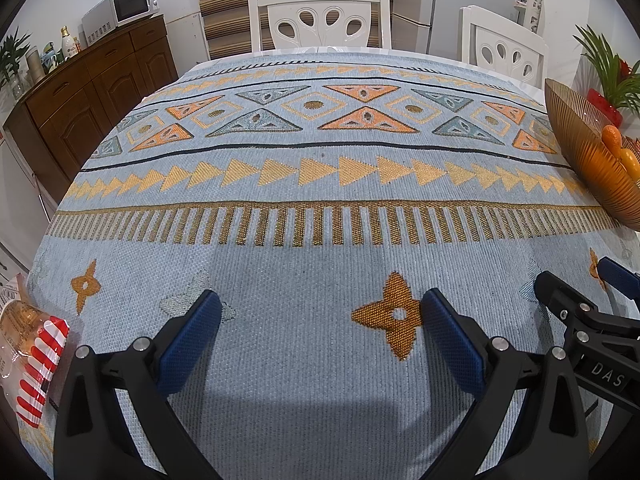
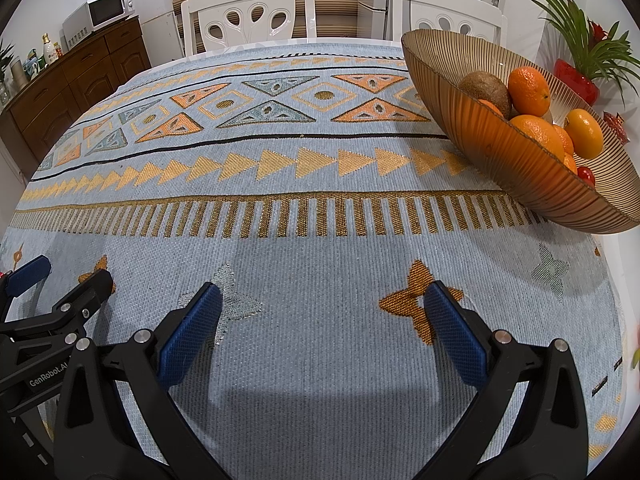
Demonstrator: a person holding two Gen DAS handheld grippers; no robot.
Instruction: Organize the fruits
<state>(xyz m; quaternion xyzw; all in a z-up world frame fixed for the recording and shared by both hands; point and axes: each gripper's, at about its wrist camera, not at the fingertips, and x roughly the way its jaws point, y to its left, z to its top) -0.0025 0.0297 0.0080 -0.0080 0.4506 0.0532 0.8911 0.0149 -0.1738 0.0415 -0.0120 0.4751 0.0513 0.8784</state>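
Note:
An amber ribbed glass bowl [image 2: 500, 152] stands at the right of the table and holds several oranges [image 2: 529, 90], a brown kiwi [image 2: 486, 88] and a small red fruit [image 2: 587, 175]. The bowl also shows in the left wrist view [image 1: 588, 160] at the right edge. My left gripper [image 1: 320, 320] is open and empty, low over the patterned cloth near the front. My right gripper [image 2: 322, 314] is open and empty, just right of the left one and in front of the bowl. Each gripper shows in the other's view, the right gripper [image 1: 580, 284] and the left gripper [image 2: 68, 276].
A blue patterned tablecloth [image 2: 280, 184] covers the table. A red-striped packet [image 1: 40, 368] lies at the front left edge. Two white chairs [image 2: 248, 16] stand behind the table. A potted plant [image 2: 588, 56] stands behind the bowl. A wooden sideboard [image 1: 92, 92] with a microwave is at the left.

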